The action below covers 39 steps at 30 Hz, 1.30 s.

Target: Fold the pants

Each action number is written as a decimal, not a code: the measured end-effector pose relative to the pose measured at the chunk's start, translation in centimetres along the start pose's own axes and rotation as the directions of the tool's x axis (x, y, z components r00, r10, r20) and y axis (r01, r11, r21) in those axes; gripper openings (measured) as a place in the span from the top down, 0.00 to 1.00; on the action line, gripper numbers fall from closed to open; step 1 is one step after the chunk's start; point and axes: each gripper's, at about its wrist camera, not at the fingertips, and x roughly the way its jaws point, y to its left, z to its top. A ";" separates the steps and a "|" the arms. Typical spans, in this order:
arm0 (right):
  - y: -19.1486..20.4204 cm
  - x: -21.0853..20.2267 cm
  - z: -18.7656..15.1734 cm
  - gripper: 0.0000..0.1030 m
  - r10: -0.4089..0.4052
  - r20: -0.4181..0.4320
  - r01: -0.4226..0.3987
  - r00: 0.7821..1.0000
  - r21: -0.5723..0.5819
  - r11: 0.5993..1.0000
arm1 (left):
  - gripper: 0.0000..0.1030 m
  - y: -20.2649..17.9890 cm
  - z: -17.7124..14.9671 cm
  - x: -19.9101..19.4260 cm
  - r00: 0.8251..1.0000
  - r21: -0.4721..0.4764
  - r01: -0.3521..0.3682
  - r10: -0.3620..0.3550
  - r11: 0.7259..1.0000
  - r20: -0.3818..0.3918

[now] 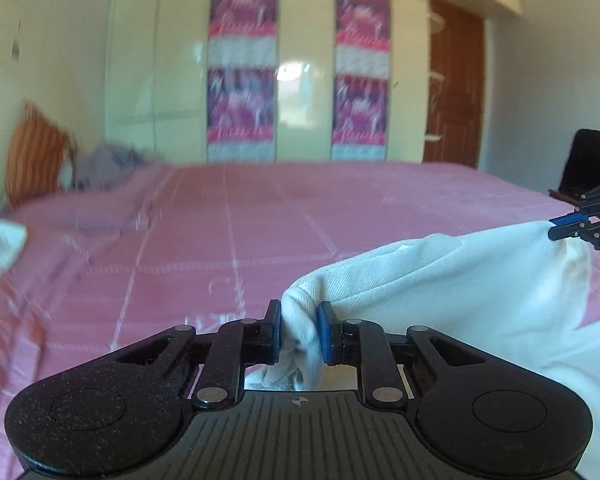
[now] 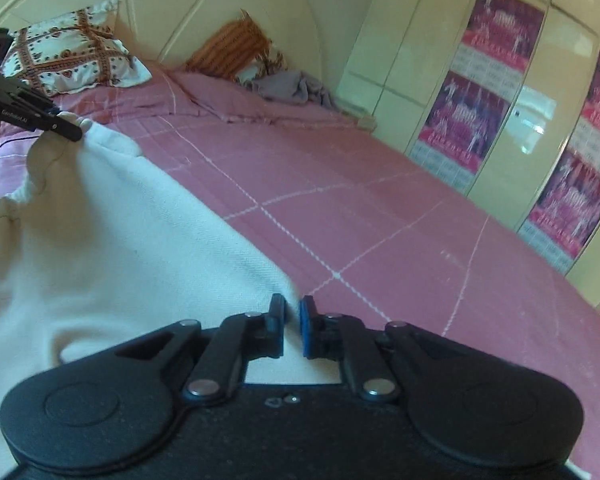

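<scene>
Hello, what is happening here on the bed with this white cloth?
A person is folding a pair of white pants over a bed with a pink cover, using handheld tongs in both hands. The left tongs are shut on a bunched edge of the fabric. The right tongs grip another edge, so the cloth hangs stretched between them, lifted off the cover. Pillows and a grey garment lie at the head of the bed.

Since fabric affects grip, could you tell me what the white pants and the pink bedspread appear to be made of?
White pants: likely a thick matte cotton twill, judging by its fine diagonal weave and soft, bulky folds. Pink bedspread: probably a thin, flat woven cotton with pale stitched grid lines; the fibre is uncertain.
</scene>
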 end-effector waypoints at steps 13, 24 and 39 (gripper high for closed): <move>12.8 -8.5 -11.6 0.83 -0.040 -0.193 0.062 0.980 0.111 0.992 | 0.78 -11.9 -10.8 -10.2 0.960 0.220 -0.152 0.197 0.963 -0.198; 5.4 -12.1 -13.2 0.51 0.037 -0.108 0.048 0.993 0.687 0.726 | 0.76 -6.7 -10.6 -15.7 0.992 -0.657 -0.080 -0.008 0.750 -0.130; 2.2 -6.9 -16.6 0.54 0.134 -0.189 0.128 0.973 0.921 0.368 | 0.67 -7.5 -13.6 -13.5 0.976 -0.880 -0.115 -0.113 0.462 -0.187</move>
